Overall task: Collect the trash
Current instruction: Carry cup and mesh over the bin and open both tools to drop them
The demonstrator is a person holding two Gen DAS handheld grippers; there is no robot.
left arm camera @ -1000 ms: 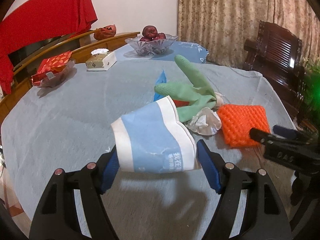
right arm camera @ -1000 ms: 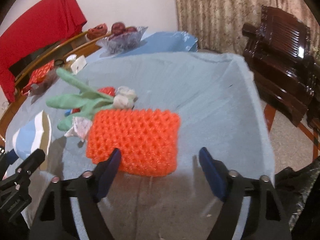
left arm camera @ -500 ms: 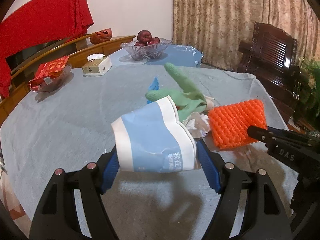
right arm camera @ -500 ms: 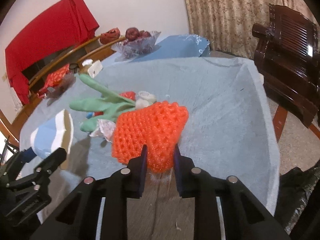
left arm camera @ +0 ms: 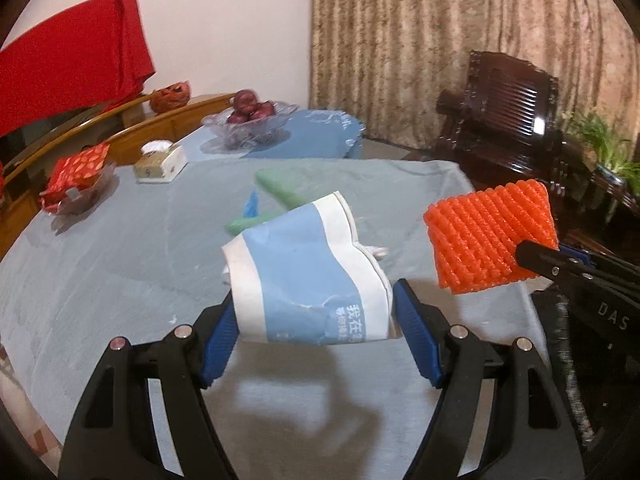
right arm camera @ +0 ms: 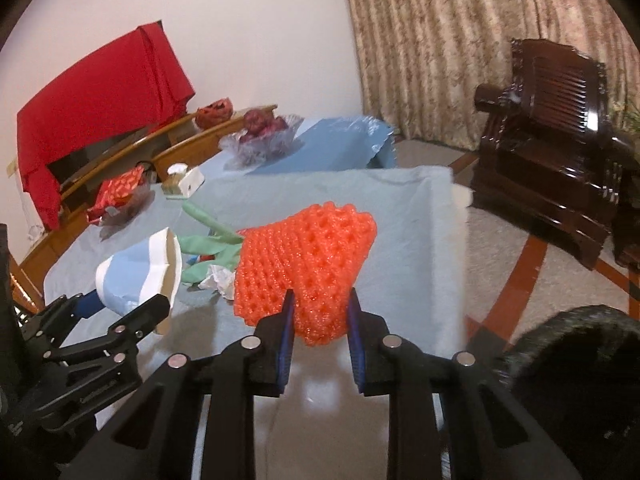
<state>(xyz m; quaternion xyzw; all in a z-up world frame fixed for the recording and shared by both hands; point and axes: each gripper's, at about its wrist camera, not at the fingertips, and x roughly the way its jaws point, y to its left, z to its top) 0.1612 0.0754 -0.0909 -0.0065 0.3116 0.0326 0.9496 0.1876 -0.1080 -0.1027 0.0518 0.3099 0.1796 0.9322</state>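
My left gripper (left arm camera: 316,328) is shut on a crushed blue and white paper cup (left arm camera: 304,280) and holds it above the table; the cup also shows in the right wrist view (right arm camera: 140,268). My right gripper (right arm camera: 320,320) is shut on an orange foam net (right arm camera: 308,264), lifted off the table; the net also shows in the left wrist view (left arm camera: 488,240). A green rubber glove (right arm camera: 208,236), a crumpled white tissue (right arm camera: 218,282) and small red and blue scraps lie on the grey-blue tablecloth (right arm camera: 400,232) behind the cup.
At the table's far side are a glass bowl of red fruit (left arm camera: 248,120), a tissue box (left arm camera: 160,162) and a red packet in a dish (left arm camera: 76,180). A dark wooden chair (right arm camera: 560,128) stands to the right. A black bag (right arm camera: 576,368) lies at the lower right.
My right gripper closed on the orange foam net and lifted it off the table, up and to the right. My left gripper keeps hold of the cup and has risen a little.
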